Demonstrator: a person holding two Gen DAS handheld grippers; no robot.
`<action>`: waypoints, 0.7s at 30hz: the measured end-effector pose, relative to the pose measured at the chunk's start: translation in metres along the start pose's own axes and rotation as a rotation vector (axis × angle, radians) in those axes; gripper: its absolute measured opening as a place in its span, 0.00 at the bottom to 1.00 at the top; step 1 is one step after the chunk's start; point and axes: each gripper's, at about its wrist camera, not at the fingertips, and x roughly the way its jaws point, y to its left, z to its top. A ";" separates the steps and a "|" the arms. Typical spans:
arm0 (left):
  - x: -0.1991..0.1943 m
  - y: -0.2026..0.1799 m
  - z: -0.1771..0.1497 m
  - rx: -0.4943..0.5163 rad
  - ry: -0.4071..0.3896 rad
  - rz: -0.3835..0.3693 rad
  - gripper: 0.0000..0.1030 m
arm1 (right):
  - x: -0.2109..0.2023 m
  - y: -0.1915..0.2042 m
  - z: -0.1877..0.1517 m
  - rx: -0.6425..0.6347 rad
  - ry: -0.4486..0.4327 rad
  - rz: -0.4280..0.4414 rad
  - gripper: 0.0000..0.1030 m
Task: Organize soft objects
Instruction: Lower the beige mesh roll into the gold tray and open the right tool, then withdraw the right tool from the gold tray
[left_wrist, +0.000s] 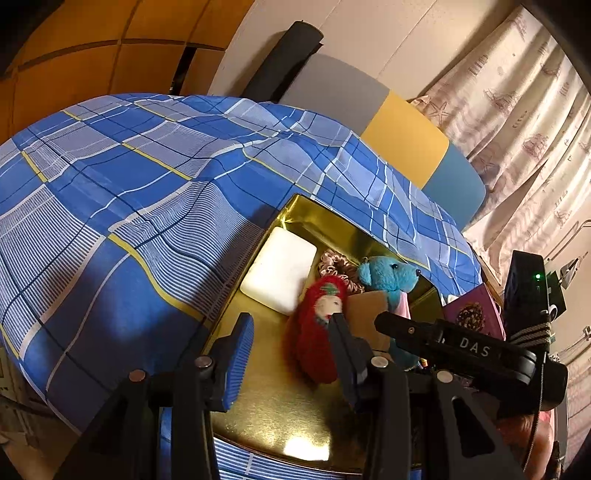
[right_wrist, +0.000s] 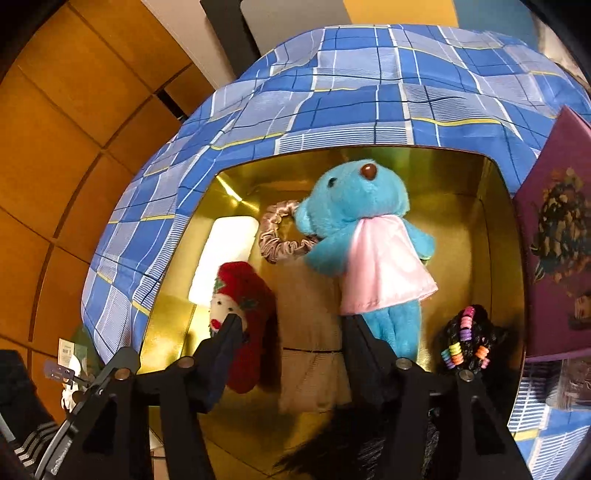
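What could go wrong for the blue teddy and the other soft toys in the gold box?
The right gripper hangs open just above the blue teddy, so closing now might pinch its pink cape instead of the body. The red sock sits right under one finger and could get snagged. The pink scrunchie touches the teddy's arm and might be dragged along.

A home bedroom: blue plaid bedsheet (left_wrist: 147, 192), patterned curtains (left_wrist: 517, 122), and wooden wardrobe panels (right_wrist: 74, 147).

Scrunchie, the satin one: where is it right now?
The scrunchie lies inside the gold tin, between the white pad and the blue bear's head, touching the bear.
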 end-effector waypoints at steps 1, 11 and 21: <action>0.000 -0.001 -0.001 0.003 0.001 -0.001 0.41 | -0.002 -0.001 -0.001 -0.003 -0.006 0.001 0.58; 0.005 -0.007 -0.006 0.026 0.023 -0.023 0.41 | -0.029 0.012 -0.017 -0.064 -0.049 0.027 0.59; 0.004 -0.014 -0.011 0.048 0.032 -0.061 0.41 | -0.078 0.019 -0.039 -0.167 -0.145 0.020 0.59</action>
